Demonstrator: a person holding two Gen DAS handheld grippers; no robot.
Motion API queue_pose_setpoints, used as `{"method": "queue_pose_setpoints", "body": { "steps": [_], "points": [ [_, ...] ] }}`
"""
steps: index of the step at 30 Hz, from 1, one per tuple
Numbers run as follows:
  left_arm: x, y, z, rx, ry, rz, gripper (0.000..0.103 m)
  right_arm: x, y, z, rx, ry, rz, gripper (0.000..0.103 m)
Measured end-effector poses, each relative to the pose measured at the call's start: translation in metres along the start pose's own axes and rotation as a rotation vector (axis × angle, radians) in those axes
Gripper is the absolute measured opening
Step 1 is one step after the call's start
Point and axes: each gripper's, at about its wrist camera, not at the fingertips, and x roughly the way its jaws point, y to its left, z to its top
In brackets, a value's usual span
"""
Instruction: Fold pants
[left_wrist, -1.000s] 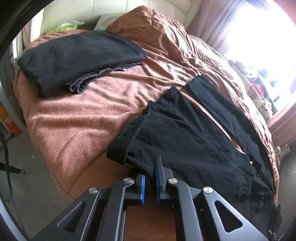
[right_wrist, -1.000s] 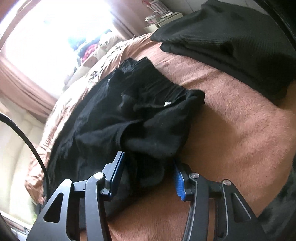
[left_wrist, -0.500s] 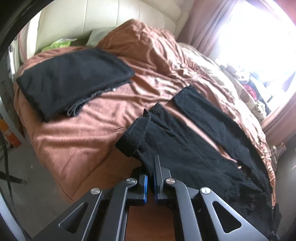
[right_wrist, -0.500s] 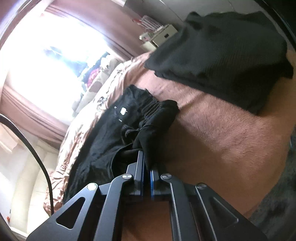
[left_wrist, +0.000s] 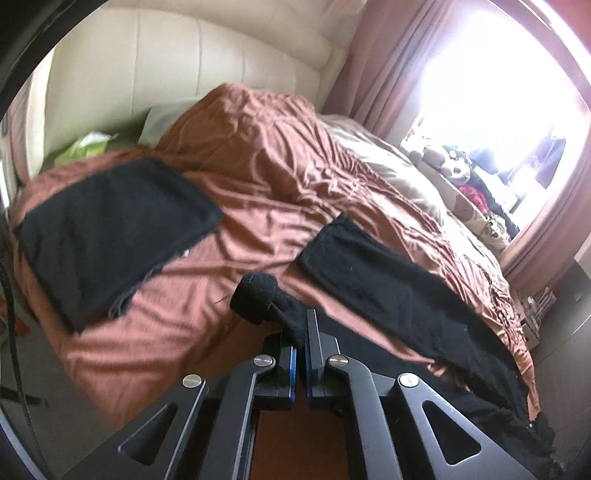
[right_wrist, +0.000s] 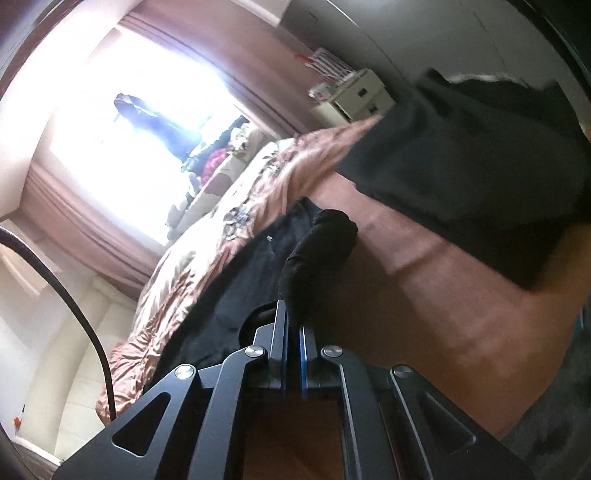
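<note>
Brown bedspread (left_wrist: 229, 236) w/ folded black cloth (left_wrist: 107, 229); both tools, left (left_wrist: 300, 332) & right (right_wrist: 291, 321), clamped on black pants (left_wrist: 388, 284).

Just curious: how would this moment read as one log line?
left gripper: shut on black pants | right gripper: shut on black pants | pants partly lifted off brown bedspread

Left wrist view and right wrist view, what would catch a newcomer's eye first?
Black pants stretch across a brown blanket, one end bunched in the shut left tongs, the other in the shut right tongs. A folded black garment lies near the headboard, and a window blazes white.
</note>
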Motion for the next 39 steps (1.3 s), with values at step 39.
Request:
{"method": "queue_pose_setpoints", "body": {
  "steps": [39],
  "points": [
    [0.218, -0.149, 0.154, 0.093, 0.033, 0.066, 0.003, 0.204, 0.110, 0.109, -0.078, -0.032, -0.129, 0.001]
  ]
}}
